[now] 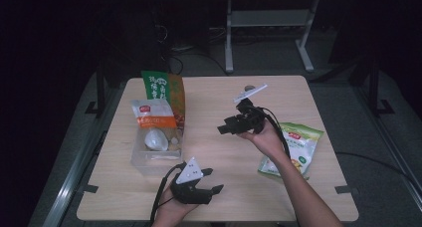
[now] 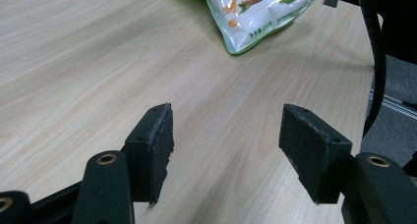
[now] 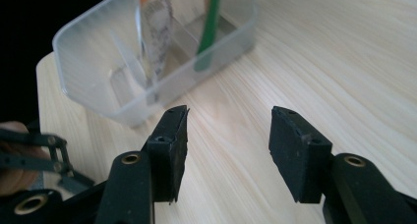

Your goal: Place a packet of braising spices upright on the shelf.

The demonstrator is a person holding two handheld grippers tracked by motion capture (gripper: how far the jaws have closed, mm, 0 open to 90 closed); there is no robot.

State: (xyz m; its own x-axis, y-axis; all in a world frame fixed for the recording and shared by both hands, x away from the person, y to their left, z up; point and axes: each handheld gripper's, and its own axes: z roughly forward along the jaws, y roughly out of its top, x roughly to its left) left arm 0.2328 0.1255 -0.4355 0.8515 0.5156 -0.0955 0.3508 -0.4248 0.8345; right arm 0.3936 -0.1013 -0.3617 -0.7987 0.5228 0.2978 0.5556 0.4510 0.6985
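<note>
Hovering with both jaws spread, my right gripper (image 1: pixel 234 125) faces the clear bin (image 3: pixel 88 94); next, my left gripper (image 1: pixel 209 183) should fetch the green-edged packet (image 2: pixel 255 13) at right.

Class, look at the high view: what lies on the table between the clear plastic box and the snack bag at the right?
Bare wood; above it the right tongs hang open, between box and bag.

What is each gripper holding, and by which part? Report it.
Nothing is held. The left gripper is open over bare table, its jaws apart and empty. The right gripper is open too, empty, short of the clear plastic bin.
</note>
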